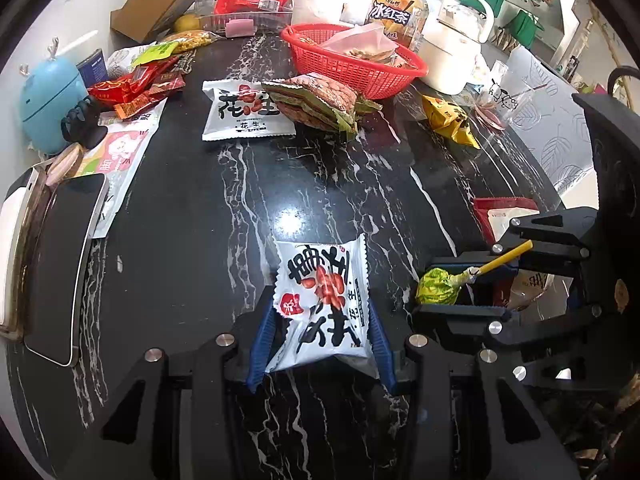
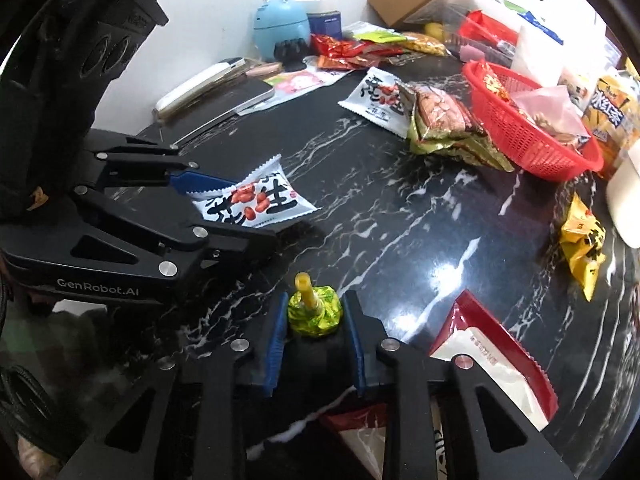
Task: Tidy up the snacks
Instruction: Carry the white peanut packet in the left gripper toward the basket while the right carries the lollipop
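My left gripper (image 1: pixel 322 322) is shut on a white peanut packet (image 1: pixel 326 304) with red and black print, held just above the black marble table (image 1: pixel 200 220). The same packet (image 2: pixel 256 202) shows in the right wrist view between the left gripper's blue pads (image 2: pixel 200 184). My right gripper (image 2: pixel 314 320) is shut on a green-wrapped lollipop (image 2: pixel 316 310) with a yellow stick; that lollipop (image 1: pixel 438 286) also shows at the right of the left wrist view. A red basket (image 1: pixel 352 64) holding snacks stands at the back. Another white peanut packet (image 1: pixel 244 110) lies beside stacked green-edged packets (image 1: pixel 320 102).
A phone (image 1: pixel 66 264) and a blue gadget (image 1: pixel 50 100) sit along the left edge with red snack packets (image 1: pixel 136 88). A yellow packet (image 1: pixel 450 120), a tea bottle (image 1: pixel 394 12) and a white kettle (image 1: pixel 456 48) stand right of the basket. A red-and-white bag (image 2: pixel 492 360) lies under my right gripper.
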`<state>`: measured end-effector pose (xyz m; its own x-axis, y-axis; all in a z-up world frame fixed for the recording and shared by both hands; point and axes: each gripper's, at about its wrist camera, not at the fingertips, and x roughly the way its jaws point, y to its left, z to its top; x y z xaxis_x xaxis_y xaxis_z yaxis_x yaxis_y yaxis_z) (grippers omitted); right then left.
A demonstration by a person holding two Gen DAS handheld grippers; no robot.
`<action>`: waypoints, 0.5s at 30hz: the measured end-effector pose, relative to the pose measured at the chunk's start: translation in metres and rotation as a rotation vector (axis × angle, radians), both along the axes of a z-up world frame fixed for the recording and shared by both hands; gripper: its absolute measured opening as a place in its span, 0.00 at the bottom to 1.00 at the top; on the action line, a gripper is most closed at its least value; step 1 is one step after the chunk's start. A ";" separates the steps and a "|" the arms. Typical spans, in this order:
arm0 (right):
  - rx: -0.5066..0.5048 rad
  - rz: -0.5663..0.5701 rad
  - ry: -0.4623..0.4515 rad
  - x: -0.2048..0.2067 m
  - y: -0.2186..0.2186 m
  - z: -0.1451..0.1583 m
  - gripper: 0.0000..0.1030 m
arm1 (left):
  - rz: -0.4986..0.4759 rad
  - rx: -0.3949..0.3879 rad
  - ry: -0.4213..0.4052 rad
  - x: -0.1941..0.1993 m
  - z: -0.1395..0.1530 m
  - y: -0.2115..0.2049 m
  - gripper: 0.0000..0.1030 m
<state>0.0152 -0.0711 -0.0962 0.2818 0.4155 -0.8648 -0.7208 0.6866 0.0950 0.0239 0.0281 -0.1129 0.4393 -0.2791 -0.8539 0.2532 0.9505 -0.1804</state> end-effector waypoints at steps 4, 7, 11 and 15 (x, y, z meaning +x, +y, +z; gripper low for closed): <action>0.002 -0.006 -0.028 0.001 -0.001 0.004 0.25 | -0.009 -0.017 0.001 0.000 0.001 0.000 0.41; 0.014 -0.001 -0.040 0.001 -0.001 0.010 0.25 | -0.008 -0.038 -0.006 0.002 0.004 0.000 0.41; 0.014 -0.004 -0.062 0.004 0.000 0.017 0.25 | -0.021 -0.028 -0.052 0.003 0.014 -0.004 0.41; 0.011 -0.020 -0.100 0.012 -0.002 0.026 0.25 | -0.043 -0.066 -0.073 0.010 0.025 -0.008 0.41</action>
